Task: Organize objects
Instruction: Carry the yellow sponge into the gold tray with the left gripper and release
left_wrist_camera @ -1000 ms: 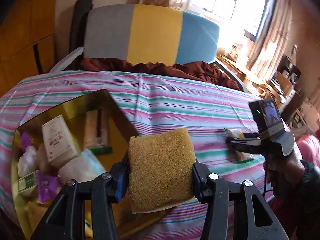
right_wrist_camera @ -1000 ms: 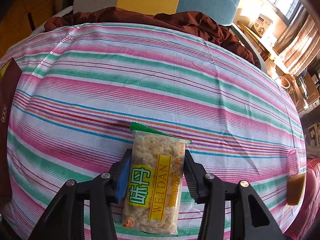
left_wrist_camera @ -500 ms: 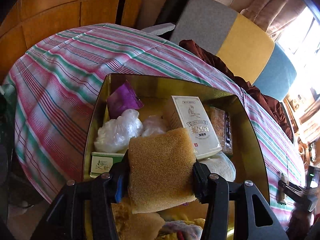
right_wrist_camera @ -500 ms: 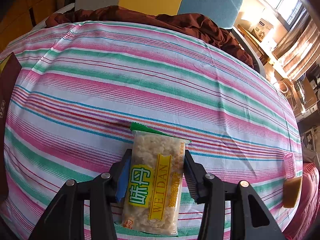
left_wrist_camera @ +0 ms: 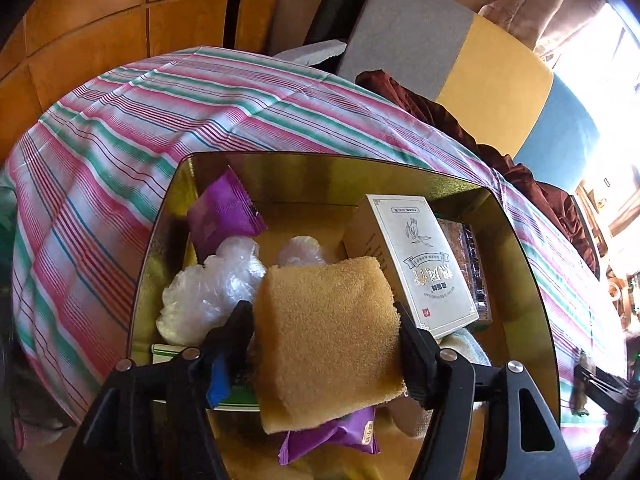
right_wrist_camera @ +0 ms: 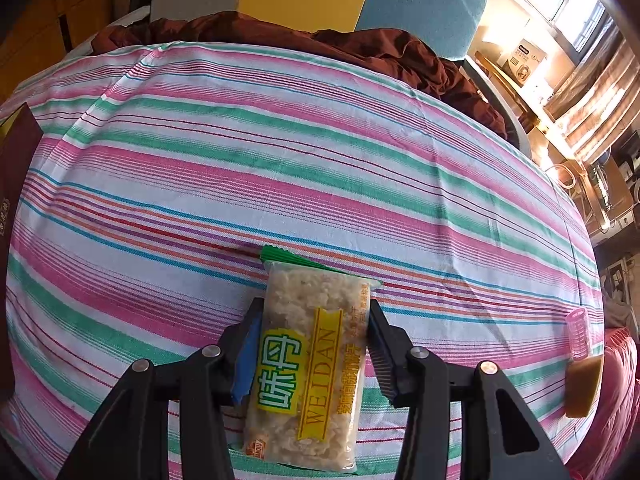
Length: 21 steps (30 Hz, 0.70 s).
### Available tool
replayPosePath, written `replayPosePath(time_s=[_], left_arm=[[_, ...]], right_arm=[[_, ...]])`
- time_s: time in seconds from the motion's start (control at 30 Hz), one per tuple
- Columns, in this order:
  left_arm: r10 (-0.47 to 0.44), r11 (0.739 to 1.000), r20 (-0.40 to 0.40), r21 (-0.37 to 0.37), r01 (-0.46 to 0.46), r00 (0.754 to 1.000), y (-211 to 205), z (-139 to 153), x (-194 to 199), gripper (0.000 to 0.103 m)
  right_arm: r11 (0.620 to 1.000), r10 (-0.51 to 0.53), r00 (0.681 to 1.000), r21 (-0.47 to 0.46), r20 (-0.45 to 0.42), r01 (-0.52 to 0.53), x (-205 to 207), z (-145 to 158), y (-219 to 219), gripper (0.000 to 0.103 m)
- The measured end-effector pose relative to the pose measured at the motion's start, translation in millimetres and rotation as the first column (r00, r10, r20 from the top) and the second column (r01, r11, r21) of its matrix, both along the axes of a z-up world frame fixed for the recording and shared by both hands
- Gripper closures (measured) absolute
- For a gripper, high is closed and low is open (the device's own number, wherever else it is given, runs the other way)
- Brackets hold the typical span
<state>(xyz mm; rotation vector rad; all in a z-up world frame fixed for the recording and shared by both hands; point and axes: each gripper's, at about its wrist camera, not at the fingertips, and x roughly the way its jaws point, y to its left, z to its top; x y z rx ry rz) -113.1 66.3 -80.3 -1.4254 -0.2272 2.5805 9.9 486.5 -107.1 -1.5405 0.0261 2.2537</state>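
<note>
My left gripper (left_wrist_camera: 326, 344) is shut on a tan sponge (left_wrist_camera: 326, 340) and holds it over a gold tin box (left_wrist_camera: 524, 280). The box holds a white carton (left_wrist_camera: 420, 264), purple packets (left_wrist_camera: 224, 210), clear plastic-wrapped items (left_wrist_camera: 208, 292) and a dark snack pack (left_wrist_camera: 468, 256). My right gripper (right_wrist_camera: 312, 356) is shut on a clear WEIDAN rice-cracker packet (right_wrist_camera: 312, 364) with a green end and yellow label, low over the striped tablecloth (right_wrist_camera: 280, 168).
A pink hair roller (right_wrist_camera: 579, 332) and a brown block (right_wrist_camera: 584, 386) lie near the cloth's right edge. A dark box edge (right_wrist_camera: 14, 184) shows at the far left. A maroon cloth (right_wrist_camera: 320, 40) and a grey-yellow-blue chair back (left_wrist_camera: 492, 76) stand behind the table.
My left gripper swung left from beside the box to over its contents, carrying the sponge, and has lowered closer to them. My right gripper has barely moved with the packet.
</note>
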Motion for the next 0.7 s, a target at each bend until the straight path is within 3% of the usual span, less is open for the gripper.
replayPosePath(time_s=[0.3,0.4,0.6,0.7], left_arm=[[0.006,1.0,-0.086,-0.026,-0.008,0.996,-14.7,21.8,23.9,0.029],[-0.053,0.998,-0.09,0.038,0.056,0.995,-9.0,24.5,27.6,0.029],[-0.073,0.997,-0.061,0.011,0.073,0.995,4.6,15.8,21.2,0.03],[-0.07,0.997,-0.066,0.04,0.073,0.995,6.4,11.7,15.3,0.031]], right_arm=[[1.0,0.002,1.0,0.025,0.006,-0.002,-3.3,0.9,-1.9,0.055],[1.0,-0.002,1.0,0.022,0.005,0.002,-3.4,0.9,-0.8,0.055],[1.0,0.0,1.0,0.03,0.006,0.0,-3.7,1.3,-3.1,0.055],[1.0,0.0,1.0,0.031,0.006,0.0,-3.1,1.8,-4.8,0.055]])
